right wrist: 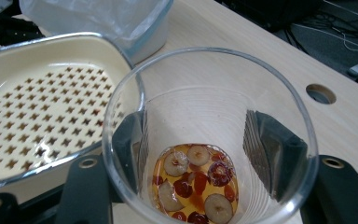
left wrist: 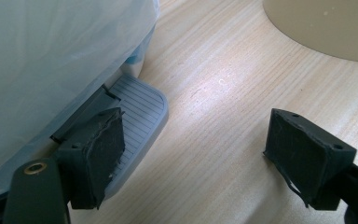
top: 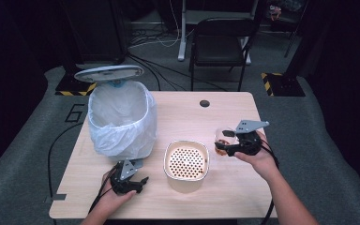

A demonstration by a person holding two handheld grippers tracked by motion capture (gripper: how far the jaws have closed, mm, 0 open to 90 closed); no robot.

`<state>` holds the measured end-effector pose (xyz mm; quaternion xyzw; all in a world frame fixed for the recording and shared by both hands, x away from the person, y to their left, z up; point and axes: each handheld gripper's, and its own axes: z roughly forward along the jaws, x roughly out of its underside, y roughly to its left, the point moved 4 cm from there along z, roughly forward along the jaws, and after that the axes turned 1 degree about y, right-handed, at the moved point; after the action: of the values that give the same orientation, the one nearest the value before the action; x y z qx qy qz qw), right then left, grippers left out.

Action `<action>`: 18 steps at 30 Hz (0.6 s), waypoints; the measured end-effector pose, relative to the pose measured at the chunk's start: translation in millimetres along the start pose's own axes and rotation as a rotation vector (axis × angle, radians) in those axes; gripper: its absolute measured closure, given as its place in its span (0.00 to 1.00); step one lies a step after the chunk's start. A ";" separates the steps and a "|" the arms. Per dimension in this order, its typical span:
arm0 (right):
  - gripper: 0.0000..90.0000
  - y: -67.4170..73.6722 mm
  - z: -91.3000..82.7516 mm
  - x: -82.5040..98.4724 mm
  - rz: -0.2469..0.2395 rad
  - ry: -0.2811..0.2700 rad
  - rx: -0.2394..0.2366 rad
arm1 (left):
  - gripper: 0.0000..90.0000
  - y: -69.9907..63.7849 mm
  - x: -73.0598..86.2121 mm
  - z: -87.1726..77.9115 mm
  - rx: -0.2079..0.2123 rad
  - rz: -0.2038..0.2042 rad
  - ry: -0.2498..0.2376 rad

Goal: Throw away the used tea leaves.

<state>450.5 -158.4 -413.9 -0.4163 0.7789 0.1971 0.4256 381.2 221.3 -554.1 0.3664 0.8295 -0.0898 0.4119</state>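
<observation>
A clear plastic cup (right wrist: pixel 209 135) holding amber liquid and sliced fruit is clasped by the right gripper (top: pixel 232 143), raised just right of the cream square strainer bowl (top: pixel 186 161). The left gripper (top: pixel 130 180) is rested on the wooden table (top: pixel 225 187) with jaws spread, empty, beside the grey pedal (left wrist: pixel 137 109) of the bag-lined bin (top: pixel 121 117).

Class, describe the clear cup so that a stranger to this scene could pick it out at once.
Start at the wooden table and move right of the cream perforated strainer bowl. There the right gripper grips the clear plastic cup. It alone is see-through, holding amber liquid with sliced red fruit at its bottom.
</observation>
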 end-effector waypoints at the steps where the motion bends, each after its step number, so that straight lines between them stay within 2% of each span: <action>1: 0.45 -2.7 1.5 -3.1 -0.002 -0.004 -0.004 | 0.22 0.0 0.0 0.0 0.000 0.000 0.000; 5: 0.45 -10.3 7.0 -13.9 -0.007 -0.019 -0.024 | 0.22 0.0 0.0 0.0 0.000 0.000 0.000; 11: 0.45 -17.6 18.0 -27.3 -0.044 -0.036 -0.058 | 0.21 0.0 0.0 0.0 0.000 0.000 0.000; 18: 0.45 -18.4 31.4 -35.9 -0.095 -0.015 -0.089 | 0.22 0.1 0.0 0.0 0.000 0.001 0.000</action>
<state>491.6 -131.0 -400.9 -0.4698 0.7455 0.2142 0.4215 381.2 221.3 -554.1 0.3667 0.8295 -0.0897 0.4117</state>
